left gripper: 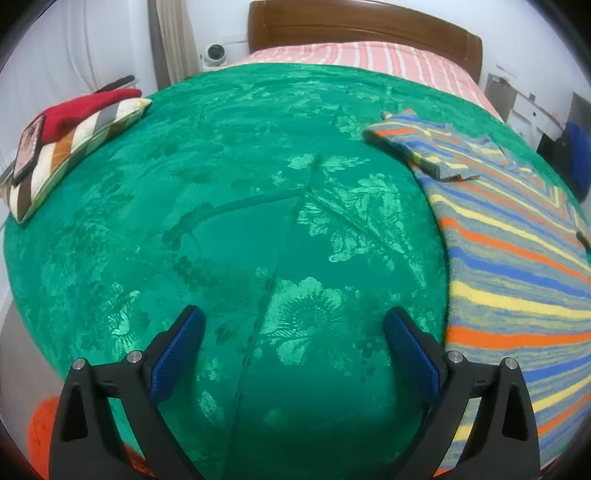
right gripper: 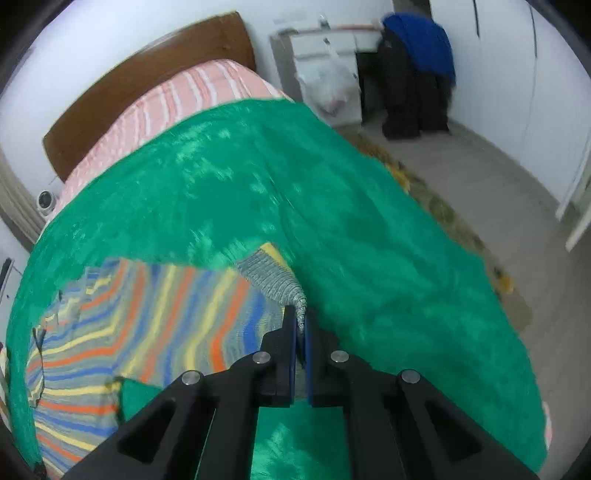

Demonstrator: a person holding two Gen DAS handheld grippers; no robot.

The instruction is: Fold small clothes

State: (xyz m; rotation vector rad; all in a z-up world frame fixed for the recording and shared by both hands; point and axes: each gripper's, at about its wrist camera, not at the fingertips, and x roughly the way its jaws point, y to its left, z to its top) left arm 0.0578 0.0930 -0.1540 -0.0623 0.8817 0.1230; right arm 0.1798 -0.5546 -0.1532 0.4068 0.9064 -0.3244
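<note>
A striped knit sweater (left gripper: 509, 254) in grey, blue, yellow and orange lies spread on the green bedspread (left gripper: 229, 229), at the right of the left wrist view, one sleeve folded across its top. My left gripper (left gripper: 293, 325) is open and empty above the bare bedspread, left of the sweater. My right gripper (right gripper: 301, 314) is shut on the sweater's sleeve end (right gripper: 275, 278) and holds it lifted off the bed, with the sweater body (right gripper: 122, 332) lying to its left.
A striped pillow (left gripper: 70, 155) with a red garment (left gripper: 85, 109) and a phone (left gripper: 27, 147) sits at the bed's far left. The wooden headboard (left gripper: 362, 29) is at the back. The floor, a desk and a chair with blue clothing (right gripper: 421, 48) lie right of the bed.
</note>
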